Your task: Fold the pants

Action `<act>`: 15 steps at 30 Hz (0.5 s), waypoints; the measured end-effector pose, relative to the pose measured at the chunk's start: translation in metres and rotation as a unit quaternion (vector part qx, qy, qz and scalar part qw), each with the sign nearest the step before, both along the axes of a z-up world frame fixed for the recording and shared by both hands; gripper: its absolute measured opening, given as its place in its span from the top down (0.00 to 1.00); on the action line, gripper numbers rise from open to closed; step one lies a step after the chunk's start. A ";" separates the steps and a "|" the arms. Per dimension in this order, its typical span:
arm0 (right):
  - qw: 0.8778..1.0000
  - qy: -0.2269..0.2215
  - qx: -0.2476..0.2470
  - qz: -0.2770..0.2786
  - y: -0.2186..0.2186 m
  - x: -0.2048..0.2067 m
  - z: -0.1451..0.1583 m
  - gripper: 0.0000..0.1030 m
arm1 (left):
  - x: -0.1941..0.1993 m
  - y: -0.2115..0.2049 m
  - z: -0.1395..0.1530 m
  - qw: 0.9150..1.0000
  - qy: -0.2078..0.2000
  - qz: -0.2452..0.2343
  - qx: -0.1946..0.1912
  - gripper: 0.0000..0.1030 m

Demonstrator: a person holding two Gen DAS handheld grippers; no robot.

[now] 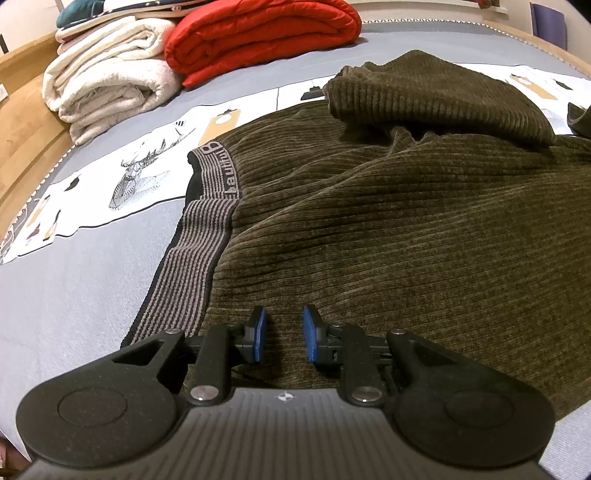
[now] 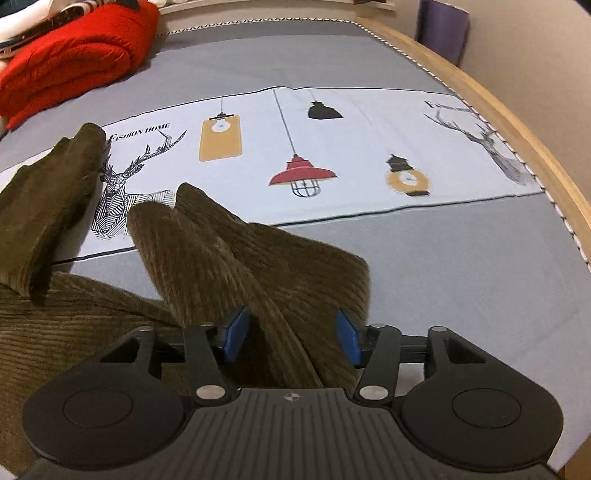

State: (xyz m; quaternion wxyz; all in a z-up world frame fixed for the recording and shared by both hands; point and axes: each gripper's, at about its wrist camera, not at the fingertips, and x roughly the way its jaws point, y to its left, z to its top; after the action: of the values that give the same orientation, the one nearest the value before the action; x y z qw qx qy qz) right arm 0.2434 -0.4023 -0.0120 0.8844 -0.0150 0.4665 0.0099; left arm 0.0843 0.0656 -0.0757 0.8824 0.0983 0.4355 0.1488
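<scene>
I am looking down my left gripper (image 1: pixel 283 334), whose blue pads (image 1: pixel 260 334) are standing a narrow gap apart over the olive ribbed pants (image 1: pixel 388 229); the fabric under them is lying flat and I cannot see it pinched, so I am reading these tongs as released. My right gripper (image 2: pixel 291 338) is standing wider, its blue pads (image 2: pixel 236 332) apart with a raised fold of one pant leg (image 2: pixel 236 254) running between them; the pads are not pressing on the cloth, so this pair is released too. The pants are lying spread on the grey bedcover (image 1: pixel 74 295), their striped grey waistband (image 1: pixel 201 236) running along the left edge of the garment in the left wrist view, with a bunched fold (image 1: pixel 424 92) piled on the far side. In the right wrist view a second leg end (image 2: pixel 48 199) is resting to the left, over a printed panel (image 2: pixel 332 147) of lamps and a stag. Beyond the pants, a red folded blanket (image 1: pixel 266 33) and a cream rolled blanket (image 1: pixel 110 77) are sitting near the bed's wooden frame (image 2: pixel 509 122).
</scene>
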 end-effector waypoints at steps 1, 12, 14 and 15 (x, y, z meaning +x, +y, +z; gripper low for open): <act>1.000 0.002 -0.002 0.004 0.004 0.004 -0.001 0.45 | 0.000 -0.001 0.000 1.000 0.000 -0.001 0.002 0.77; 0.993 0.013 -0.043 0.107 0.054 0.019 -0.007 1.00 | -0.002 -0.002 -0.002 1.000 -0.003 -0.005 0.009 0.77; 0.995 -0.006 -0.023 0.096 0.044 0.014 0.003 1.00 | -0.002 -0.004 -0.002 1.000 -0.003 -0.006 0.014 0.77; 0.996 -0.026 -0.016 0.079 0.035 0.011 0.011 1.00 | -0.003 -0.004 -0.003 1.000 -0.003 -0.006 0.016 0.77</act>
State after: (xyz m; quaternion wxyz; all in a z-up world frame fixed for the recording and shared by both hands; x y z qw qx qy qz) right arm 0.2541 -0.3675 -0.0012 0.8923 -0.0668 0.4405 0.0720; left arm 0.0817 0.0612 -0.0782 0.8831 0.1143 0.4296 0.1502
